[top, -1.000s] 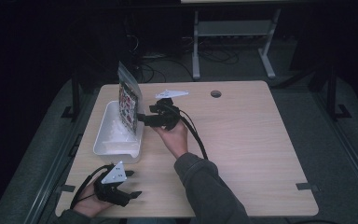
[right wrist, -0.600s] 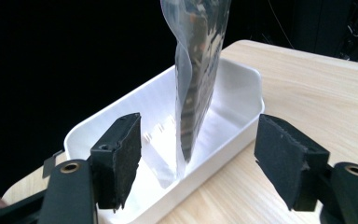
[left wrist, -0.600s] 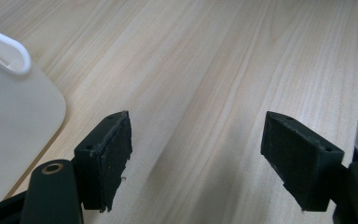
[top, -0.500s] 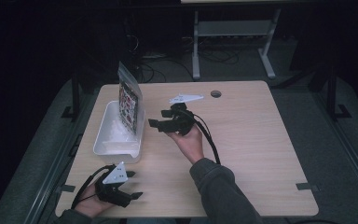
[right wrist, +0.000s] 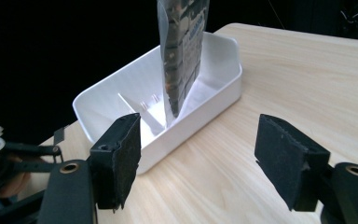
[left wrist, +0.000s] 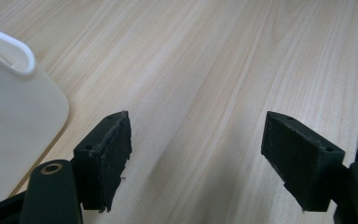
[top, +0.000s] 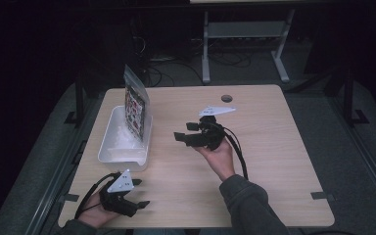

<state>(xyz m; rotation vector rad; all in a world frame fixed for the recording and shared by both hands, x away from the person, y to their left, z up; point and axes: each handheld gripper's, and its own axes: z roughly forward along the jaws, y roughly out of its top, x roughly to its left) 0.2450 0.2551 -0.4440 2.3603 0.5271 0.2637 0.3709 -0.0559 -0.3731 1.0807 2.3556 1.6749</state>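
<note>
- pouch [top: 135,105] stood upright in the white bin [top: 108,147], leaning on its right wall, at the table [top: 274,161] left edge
- right gripper [top: 182,137] sat mid-table, jaws wide and empty, pointed at the bin
- left gripper [top: 138,194] idle near the front edge, jaws wide, empty
- step looked like placement finished; next likely parking the right hand

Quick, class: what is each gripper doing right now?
Left gripper: open, holding nothing.
Right gripper: open, holding nothing, facing the white tray.

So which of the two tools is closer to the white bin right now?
The left tool, low by the table's near edge beside the white bin. The right tool is open mid-table, facing the bin's upright pouch.
</note>
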